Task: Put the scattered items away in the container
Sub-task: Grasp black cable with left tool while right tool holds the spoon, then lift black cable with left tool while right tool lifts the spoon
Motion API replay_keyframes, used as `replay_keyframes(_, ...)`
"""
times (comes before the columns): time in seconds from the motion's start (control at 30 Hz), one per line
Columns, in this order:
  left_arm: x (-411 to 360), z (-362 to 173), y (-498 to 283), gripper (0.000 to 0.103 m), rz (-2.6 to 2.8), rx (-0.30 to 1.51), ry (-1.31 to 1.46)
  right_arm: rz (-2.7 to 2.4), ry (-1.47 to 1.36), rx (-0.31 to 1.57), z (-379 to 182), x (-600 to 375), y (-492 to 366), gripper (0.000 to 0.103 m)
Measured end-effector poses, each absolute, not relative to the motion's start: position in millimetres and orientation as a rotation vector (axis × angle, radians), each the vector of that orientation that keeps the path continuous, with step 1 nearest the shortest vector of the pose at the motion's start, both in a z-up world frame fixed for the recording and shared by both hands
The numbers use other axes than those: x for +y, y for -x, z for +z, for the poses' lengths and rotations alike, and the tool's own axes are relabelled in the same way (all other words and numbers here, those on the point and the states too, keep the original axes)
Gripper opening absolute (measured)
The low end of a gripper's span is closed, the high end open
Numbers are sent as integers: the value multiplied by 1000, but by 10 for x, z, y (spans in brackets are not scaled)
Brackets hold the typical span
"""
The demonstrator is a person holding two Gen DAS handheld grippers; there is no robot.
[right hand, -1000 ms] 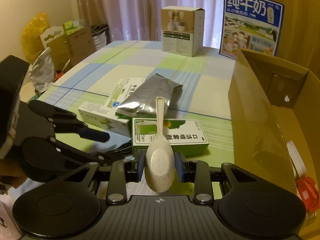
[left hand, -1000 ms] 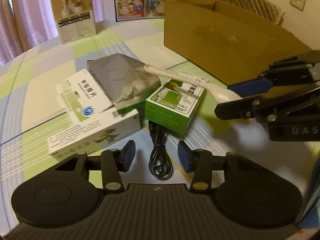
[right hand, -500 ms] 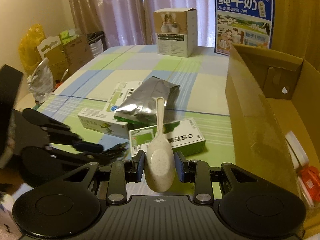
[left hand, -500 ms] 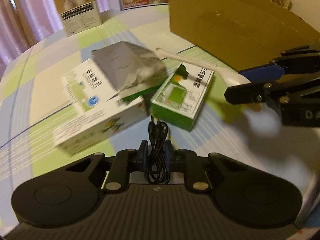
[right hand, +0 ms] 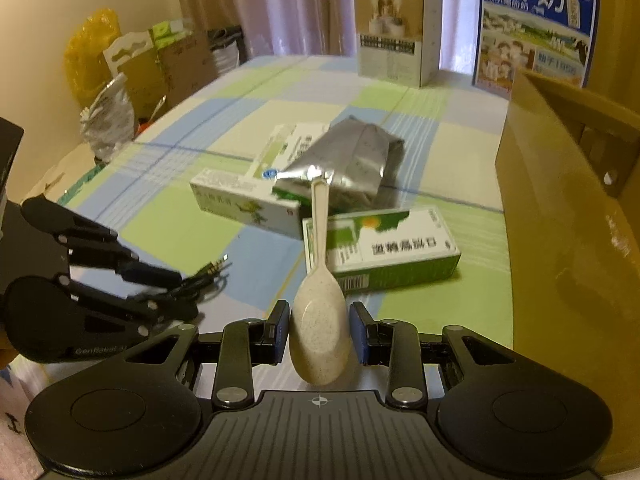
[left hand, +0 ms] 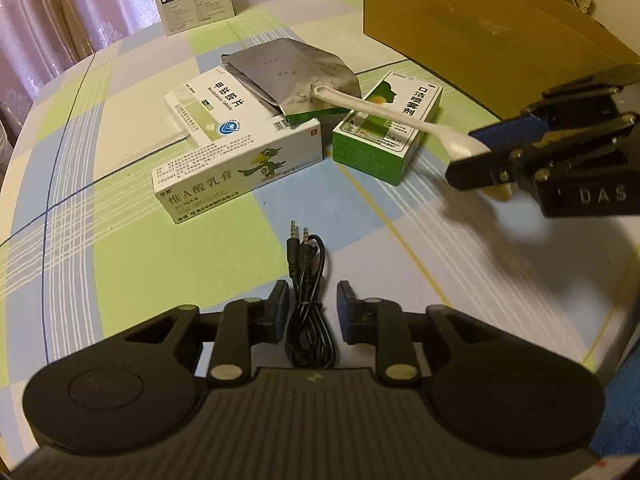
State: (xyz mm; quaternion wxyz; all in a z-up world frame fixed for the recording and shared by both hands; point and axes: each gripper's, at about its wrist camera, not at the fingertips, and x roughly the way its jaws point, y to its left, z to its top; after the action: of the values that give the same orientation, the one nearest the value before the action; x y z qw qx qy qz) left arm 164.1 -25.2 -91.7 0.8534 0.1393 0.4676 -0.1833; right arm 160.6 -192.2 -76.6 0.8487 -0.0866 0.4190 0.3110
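My left gripper point(left hand: 310, 304) holds a coiled black audio cable point(left hand: 306, 280) between its jaws, lifted above the table; the jaws stand partly apart around the bundle. My right gripper point(right hand: 319, 328) is shut on the bowl of a beige spoon point(right hand: 318, 308), handle pointing forward; it also shows in the left wrist view point(left hand: 384, 110). A silver foil pouch point(left hand: 292, 72), a white medicine box point(left hand: 236, 152) and a green box point(left hand: 390, 124) lie clustered on the checked cloth. The open cardboard box point(right hand: 568, 216) stands to the right.
A tan product box point(right hand: 396, 36) and a blue milk carton point(right hand: 536, 24) stand at the far table edge. Bags and cartons point(right hand: 120, 68) sit off the table to the left. The table's near edge point(left hand: 612, 320) runs close on the right.
My left gripper closed around the black cable and lifted it off the table, pulling back from the boxes. My right gripper keeps the spoon and has shifted slightly.
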Motion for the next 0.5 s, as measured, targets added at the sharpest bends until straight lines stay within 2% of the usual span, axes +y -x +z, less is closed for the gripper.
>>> replay_keyframes(0.37, -229, -963, -1709, 27, -372, 963, -215, 628, 145, 997, -978, -1950, -1743, 30)
replay_keyframes(0.5, -223, -974, -1708, 34, -372, 959, -203, 628, 163, 988, -985, -1932, -1735, 30)
